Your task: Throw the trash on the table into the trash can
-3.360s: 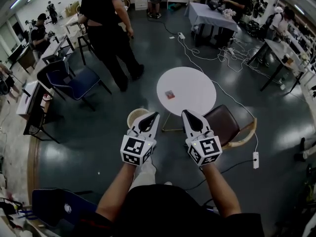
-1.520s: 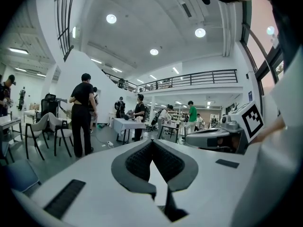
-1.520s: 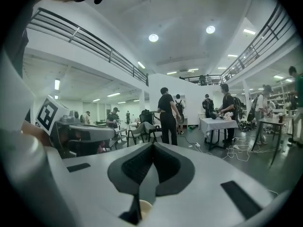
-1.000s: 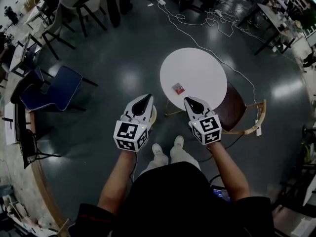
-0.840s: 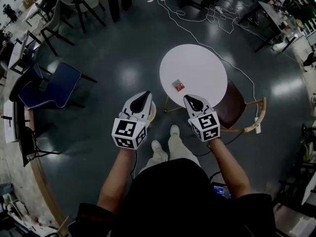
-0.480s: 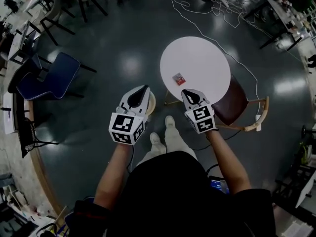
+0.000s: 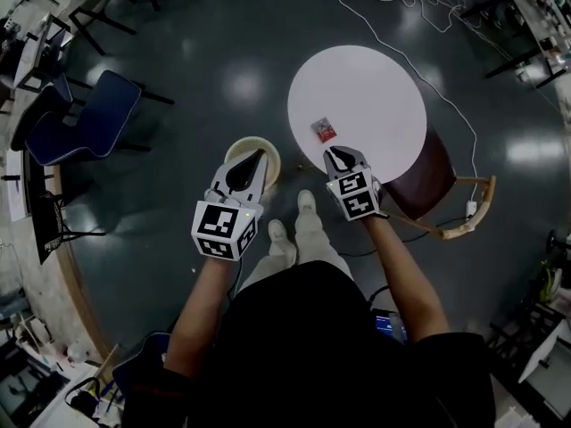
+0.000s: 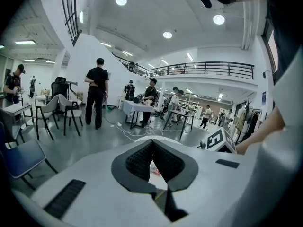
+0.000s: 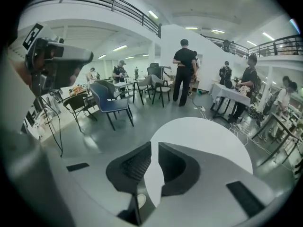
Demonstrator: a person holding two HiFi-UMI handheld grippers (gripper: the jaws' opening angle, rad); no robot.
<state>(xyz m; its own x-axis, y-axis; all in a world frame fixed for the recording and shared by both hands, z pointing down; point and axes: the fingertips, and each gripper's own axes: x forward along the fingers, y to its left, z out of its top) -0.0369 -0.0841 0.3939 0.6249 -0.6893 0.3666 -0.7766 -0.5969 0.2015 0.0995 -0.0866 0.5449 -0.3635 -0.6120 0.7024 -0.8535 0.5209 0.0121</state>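
Observation:
A small red wrapper [image 7: 323,130] lies on the round white table [image 7: 366,87], near its front edge. A round cream trash can [image 7: 234,150] stands on the floor to the table's left. My left gripper [image 7: 260,153] hangs over the can's rim with its tips touching, shut and empty. In the left gripper view the wrapper [image 8: 154,170] shows behind the left gripper [image 8: 152,142]. My right gripper [image 7: 331,152] is at the table's near edge, just short of the wrapper. In its own view the right gripper [image 9: 154,145] is over the table [image 9: 203,136], only a thin slit between its tips, nothing in them.
A brown chair [image 7: 433,181] is tucked under the table's right side. A blue chair [image 7: 89,123] stands at the left, and a white cable [image 7: 419,56] runs across the dark floor beyond the table. People stand at the desks [image 8: 97,96] farther off.
The table and wrapper have come closer as I walked up. Both grippers have lowered; the right one has reached the table's edge, and more of the trash can's rim shows beside the left one.

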